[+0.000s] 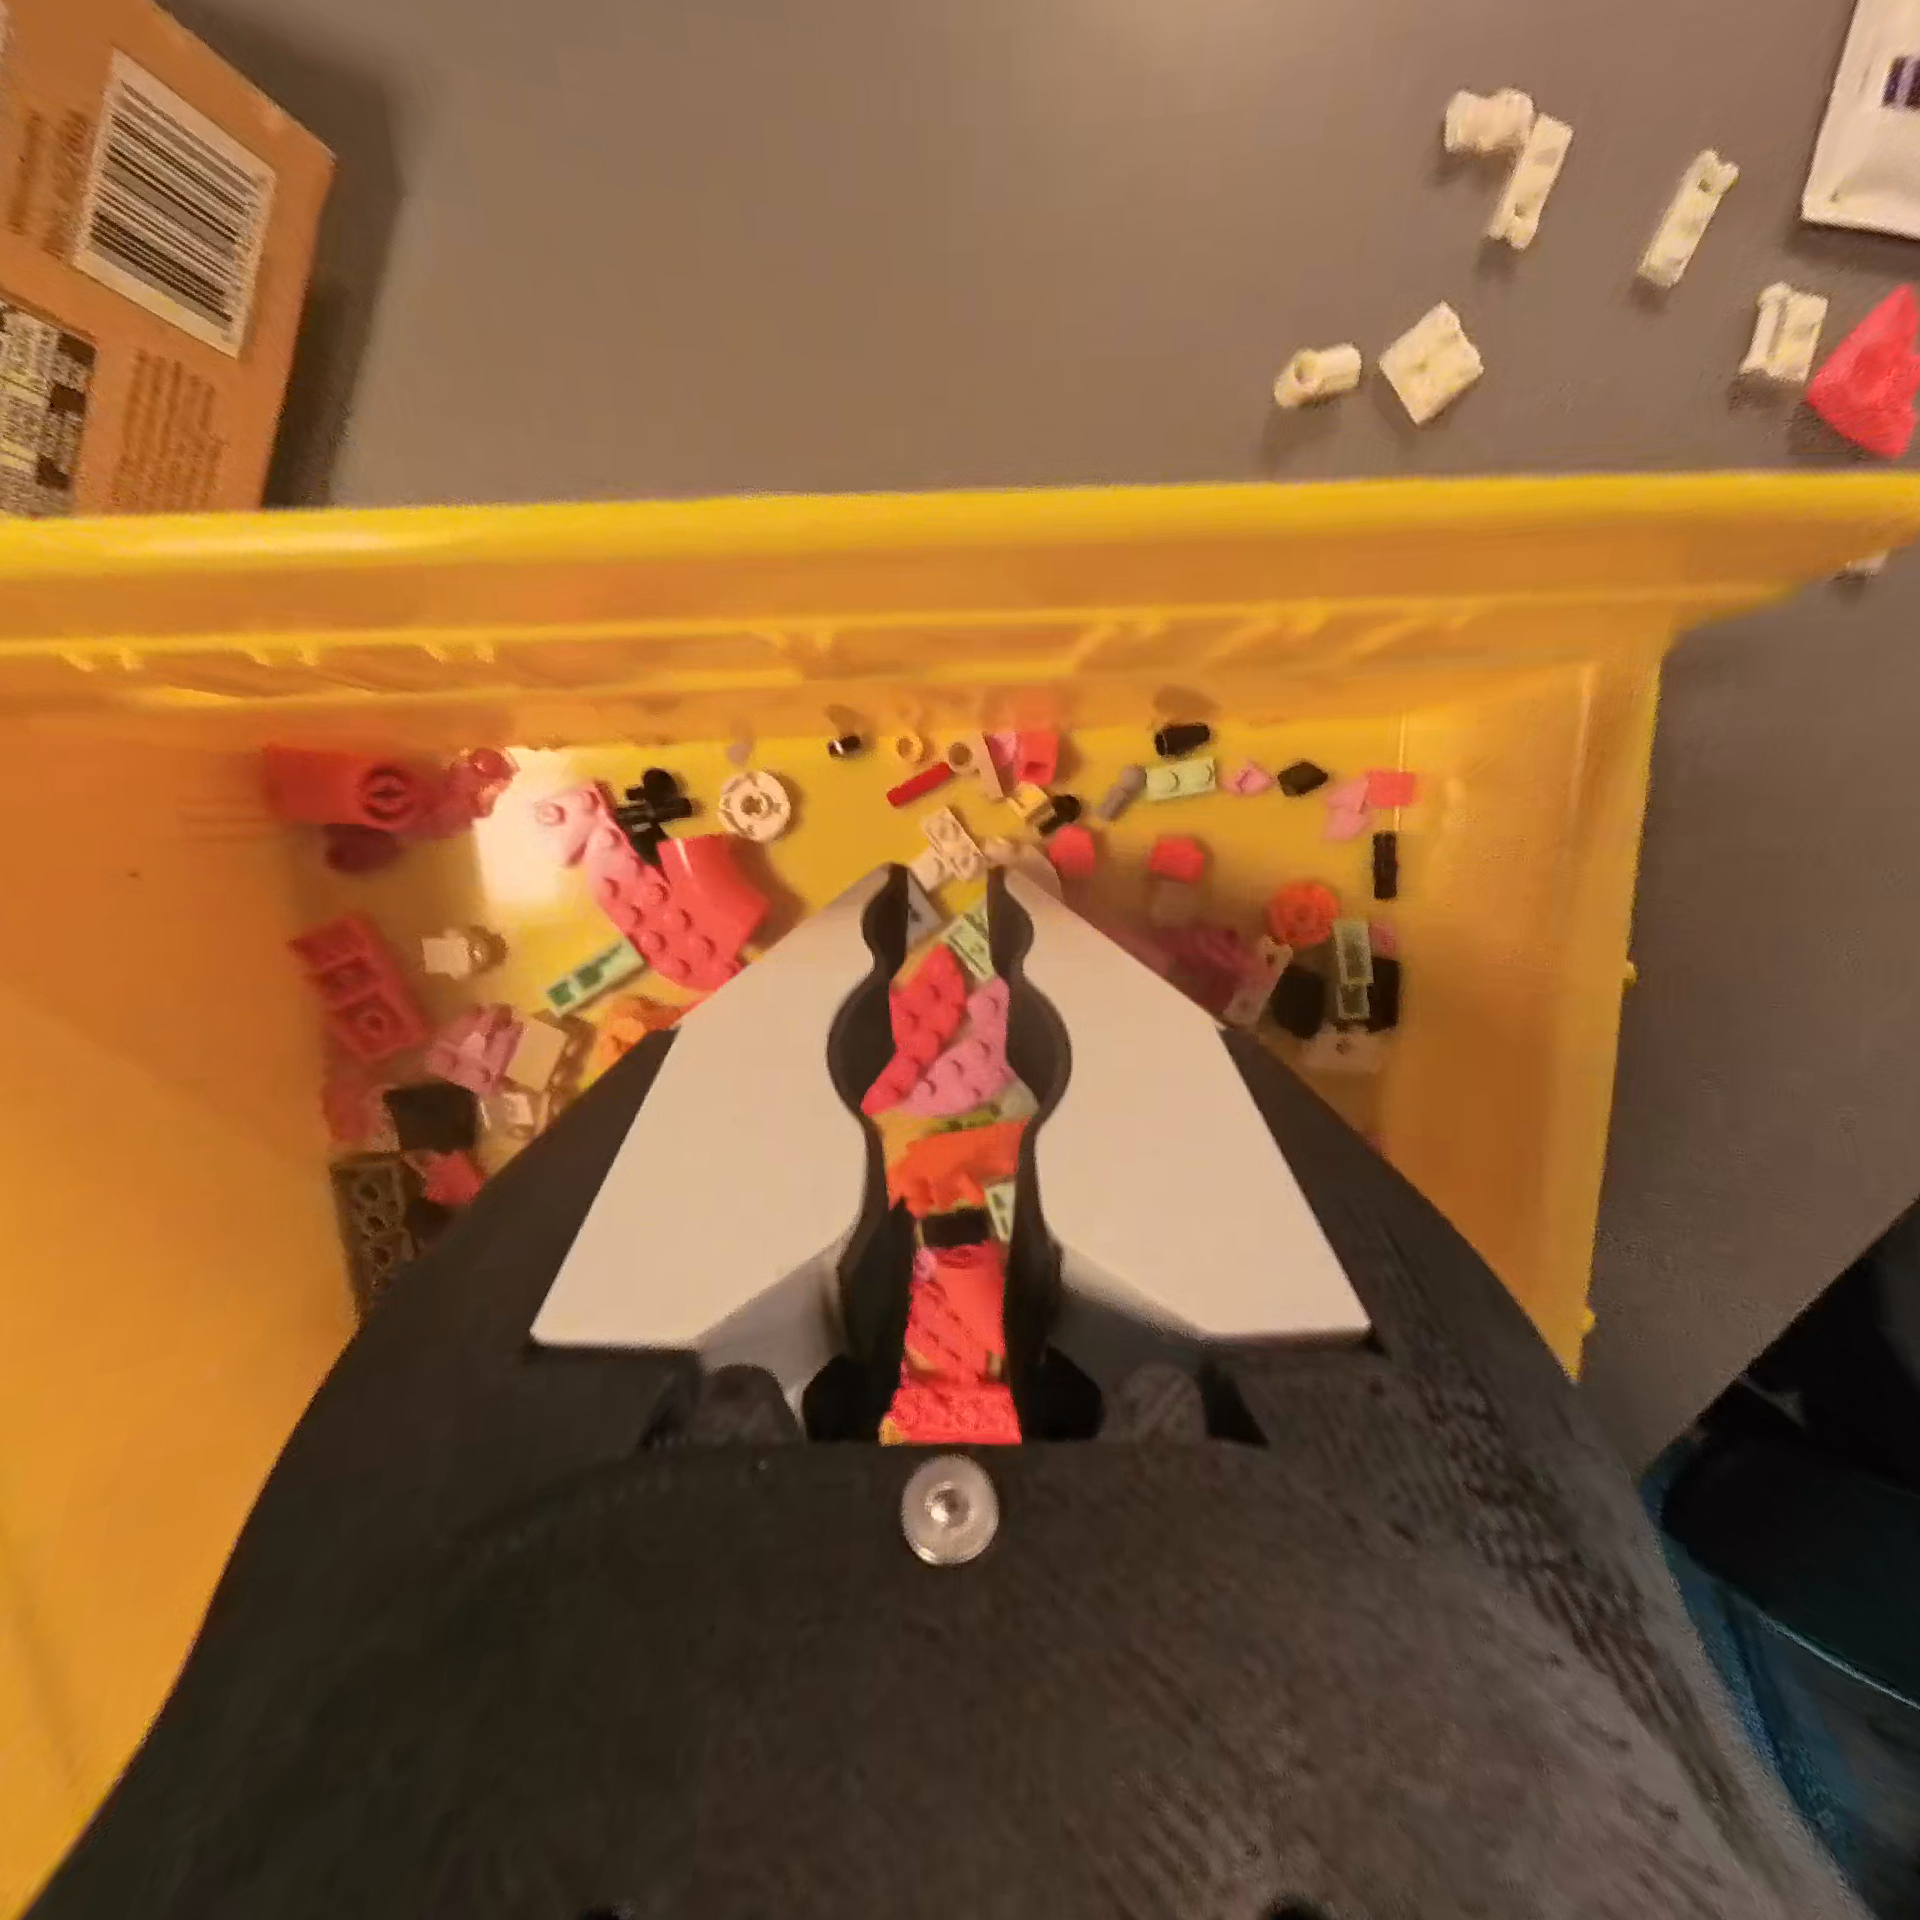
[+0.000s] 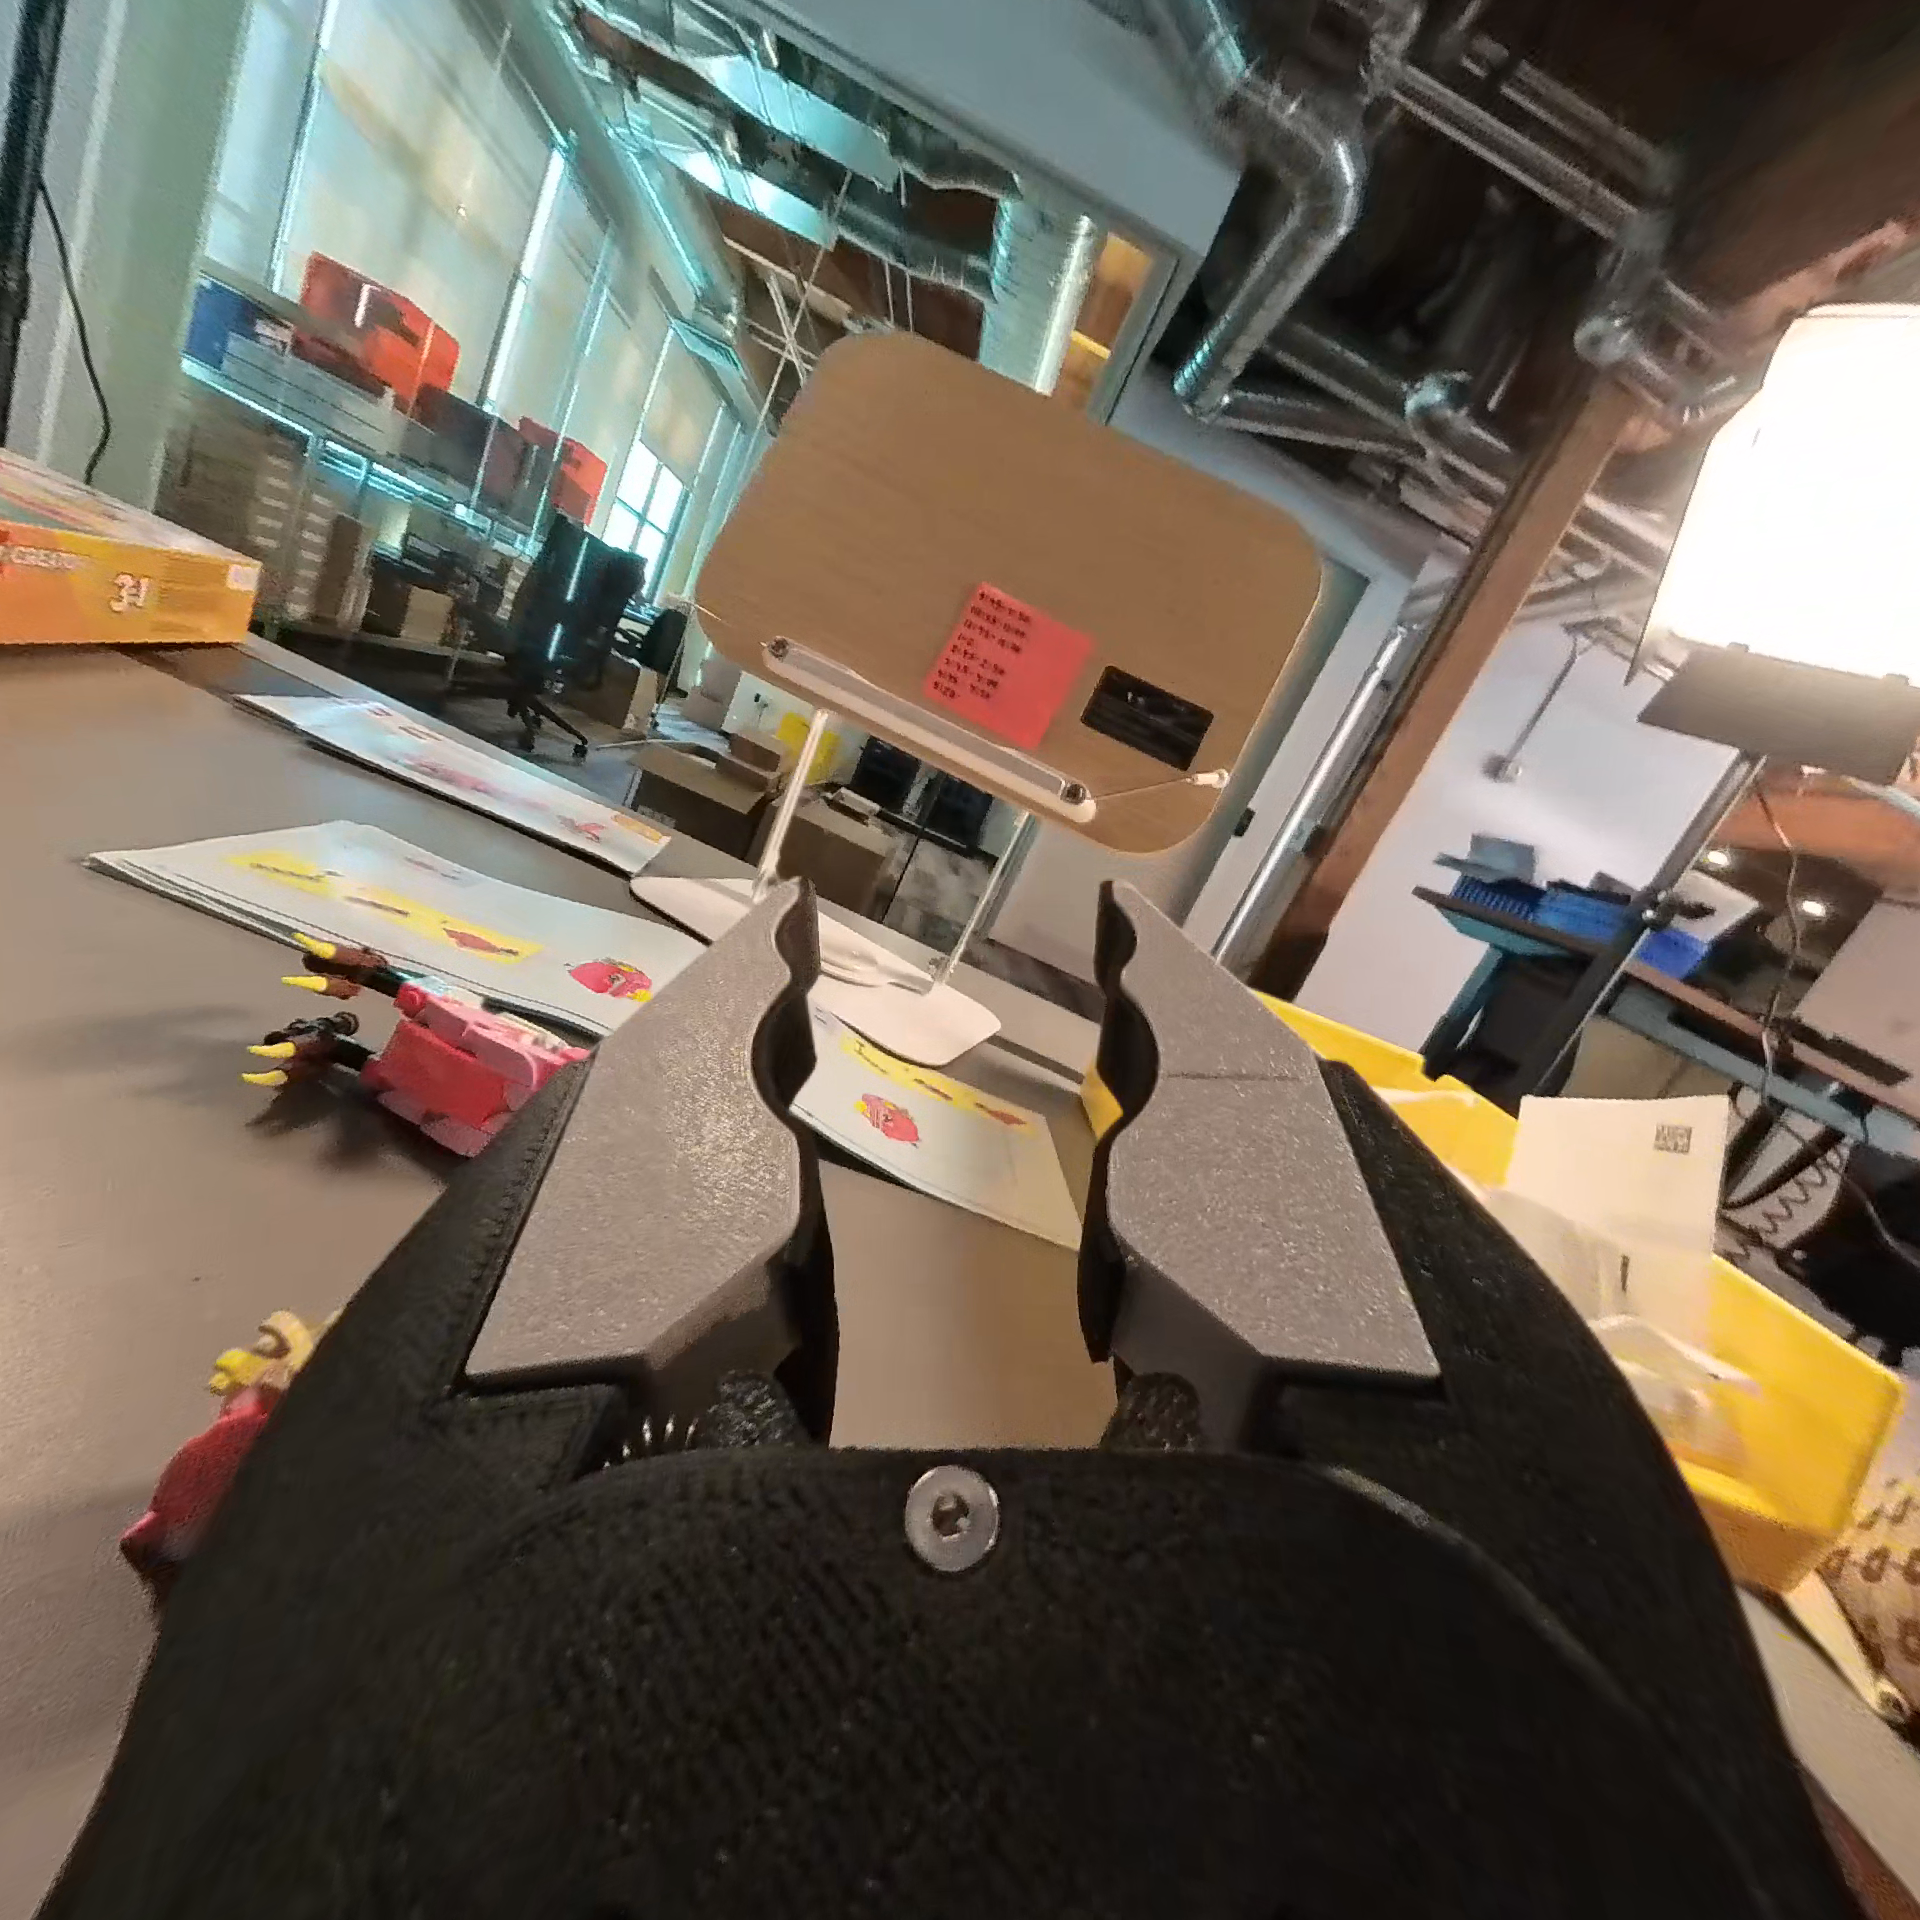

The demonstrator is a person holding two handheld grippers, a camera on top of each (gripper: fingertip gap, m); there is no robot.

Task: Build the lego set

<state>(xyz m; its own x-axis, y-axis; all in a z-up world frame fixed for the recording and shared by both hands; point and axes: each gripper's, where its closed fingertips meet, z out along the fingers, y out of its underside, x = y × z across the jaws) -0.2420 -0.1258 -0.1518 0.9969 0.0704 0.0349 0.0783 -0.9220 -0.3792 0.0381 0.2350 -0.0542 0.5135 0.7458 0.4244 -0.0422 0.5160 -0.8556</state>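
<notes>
Left gripper (image 1: 945,883) – jaws narrowly apart, gripping nothing, poised over loose bricks (image 1: 665,904) in yellow bin (image 1: 935,582). Risk: tips jam between crowded pieces. Right gripper (image 2: 951,925) wide apart, empty, above surface (image 2: 156,1195); pink model (image 2: 457,1070) at nine o'clock.

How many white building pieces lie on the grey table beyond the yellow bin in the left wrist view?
5: an L-shaped piece farthest back, a long one to its right, a small cylinder, a square plate beside it, and one touching the red brick. The bin rim may hide more.
</notes>
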